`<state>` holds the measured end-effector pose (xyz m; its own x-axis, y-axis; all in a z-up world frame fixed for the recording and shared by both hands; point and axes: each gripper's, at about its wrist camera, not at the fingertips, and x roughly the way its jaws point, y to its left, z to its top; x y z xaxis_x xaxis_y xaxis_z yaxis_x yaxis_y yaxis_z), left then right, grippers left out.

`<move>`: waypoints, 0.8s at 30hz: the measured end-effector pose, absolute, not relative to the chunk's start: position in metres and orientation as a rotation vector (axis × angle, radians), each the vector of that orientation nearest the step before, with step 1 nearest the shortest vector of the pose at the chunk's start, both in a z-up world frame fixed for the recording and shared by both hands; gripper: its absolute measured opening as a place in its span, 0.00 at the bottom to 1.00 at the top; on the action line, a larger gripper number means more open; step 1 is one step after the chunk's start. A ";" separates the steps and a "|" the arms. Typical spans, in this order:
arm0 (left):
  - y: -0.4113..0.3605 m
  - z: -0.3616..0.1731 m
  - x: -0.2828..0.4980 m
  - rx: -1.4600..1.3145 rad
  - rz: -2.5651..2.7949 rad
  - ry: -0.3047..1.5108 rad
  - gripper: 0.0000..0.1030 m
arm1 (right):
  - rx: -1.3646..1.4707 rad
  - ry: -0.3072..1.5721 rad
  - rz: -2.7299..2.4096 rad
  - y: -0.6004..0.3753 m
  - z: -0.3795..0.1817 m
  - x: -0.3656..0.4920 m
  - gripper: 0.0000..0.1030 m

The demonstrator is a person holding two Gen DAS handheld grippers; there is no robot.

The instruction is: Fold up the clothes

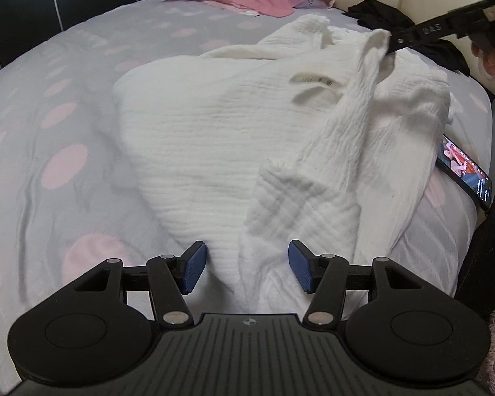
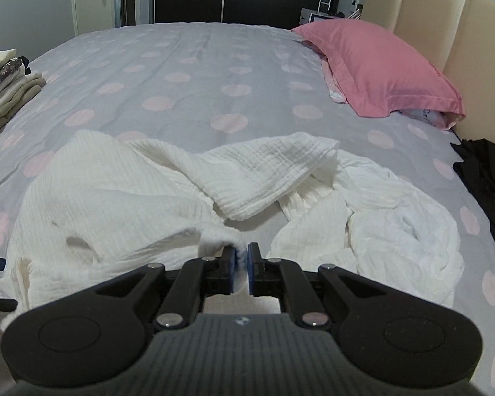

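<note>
My right gripper (image 2: 243, 257) is clamped on the white garment (image 1: 214, 138); left gripper (image 1: 246, 264) is apart. Phone (image 1: 465, 171) peeks from under it, pink pillow (image 2: 379, 69) and black clothes (image 2: 485, 171) nearby on the bed (image 2: 181, 66).

bed (image 2: 188, 66) — white garment (image 2: 122, 194), pink pillow (image 2: 379, 66), phone (image 1: 463, 171).

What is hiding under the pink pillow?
Under the pink pillow a pale second pillow with some printing peeks out at the corner. The rest of it is covered, and so is the grey bedsheet with pink dots there.
</note>
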<state>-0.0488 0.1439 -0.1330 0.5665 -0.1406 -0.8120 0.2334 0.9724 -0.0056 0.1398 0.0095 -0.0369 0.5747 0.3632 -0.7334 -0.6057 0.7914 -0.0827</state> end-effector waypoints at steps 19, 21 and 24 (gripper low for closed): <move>0.149 -0.113 -0.068 -0.058 -0.131 0.973 0.08 | -0.304 0.793 0.553 -0.004 -0.038 0.144 0.14; 0.146 -0.108 -0.073 -0.064 -0.148 0.961 0.05 | -0.314 0.787 0.553 -0.003 -0.039 0.143 0.14; 0.140 -0.100 -0.081 -0.062 -0.183 0.933 0.05 | -0.326 0.774 0.552 -0.002 -0.038 0.141 0.14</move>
